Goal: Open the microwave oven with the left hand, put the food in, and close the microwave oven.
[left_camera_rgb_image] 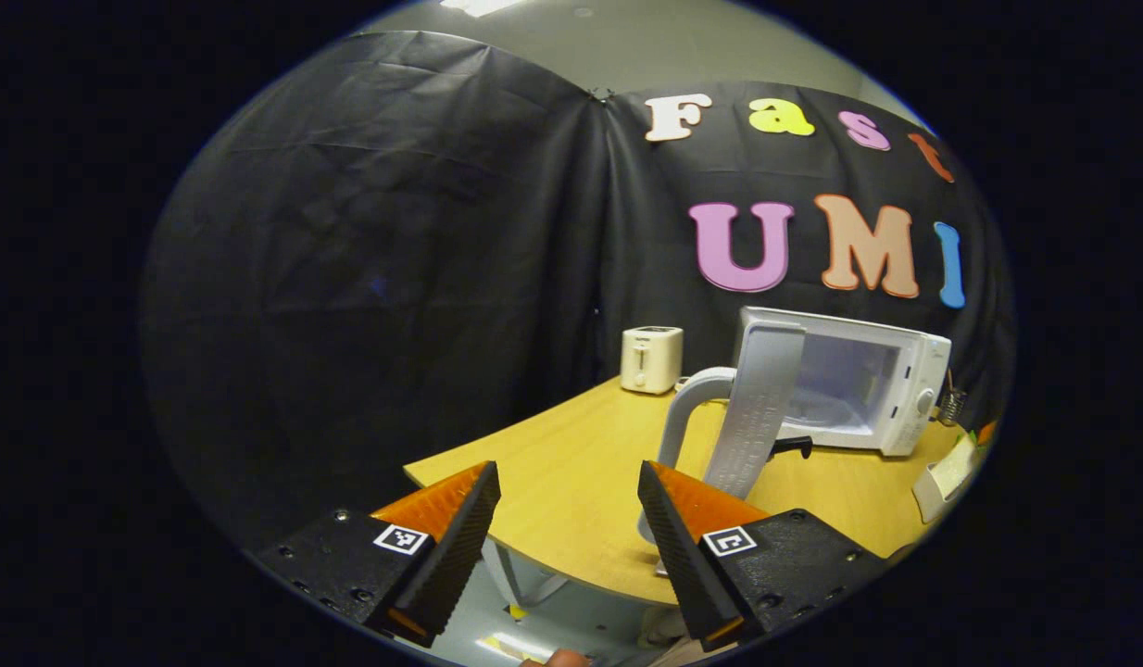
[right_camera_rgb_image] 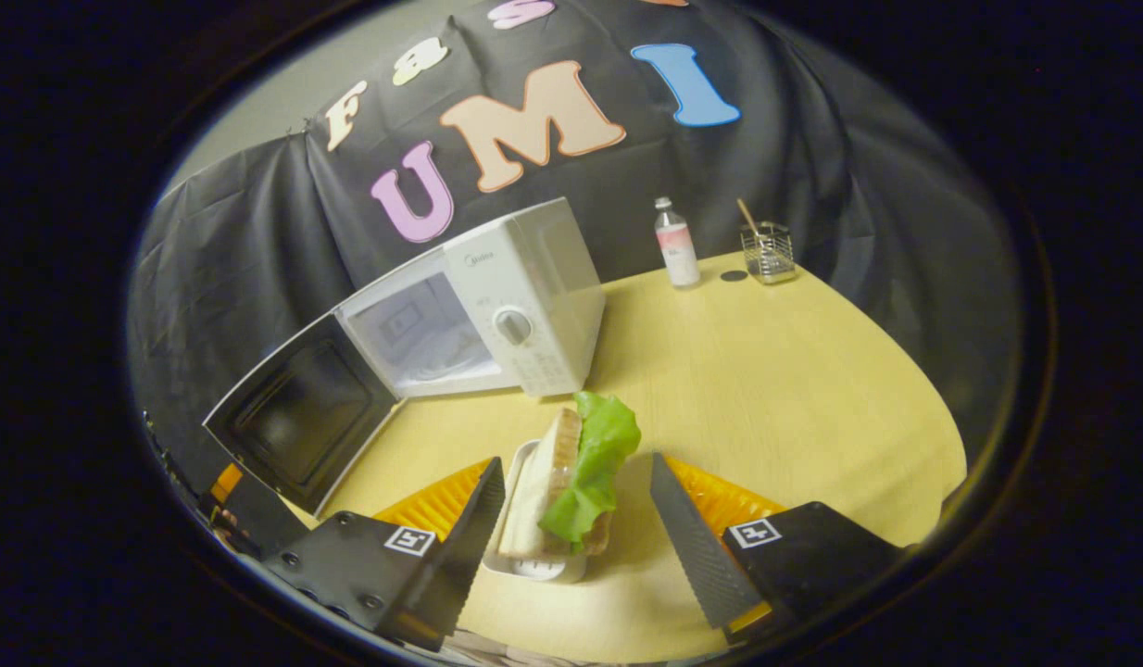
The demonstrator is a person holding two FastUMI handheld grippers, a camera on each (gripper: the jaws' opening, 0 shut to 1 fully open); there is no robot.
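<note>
The white microwave (right_camera_rgb_image: pixel 525 296) stands on the wooden table (right_camera_rgb_image: pixel 794 389) with its door (right_camera_rgb_image: pixel 298 417) swung wide open to the left and its cavity bare. A sandwich with green lettuce (right_camera_rgb_image: pixel 576 477) stands on edge in a small white tray (right_camera_rgb_image: pixel 534 565) in front of it. My right gripper (right_camera_rgb_image: pixel 576 528) is open, one finger on each side of the tray, the right finger clearly apart from it. In the left gripper view the microwave (left_camera_rgb_image: pixel 891 389) and its open door (left_camera_rgb_image: pixel 761 408) sit far right. My left gripper (left_camera_rgb_image: pixel 571 547) is open and holds nothing, near the table's front edge.
A white toaster (left_camera_rgb_image: pixel 651 358) stands at the back of the table. A white curved frame (left_camera_rgb_image: pixel 683 408) rises by the door. A clear bottle (right_camera_rgb_image: pixel 675 243), a wire basket (right_camera_rgb_image: pixel 768 252) and a dark coaster stand at the far right. The other gripper (right_camera_rgb_image: pixel 229 505) shows below the door.
</note>
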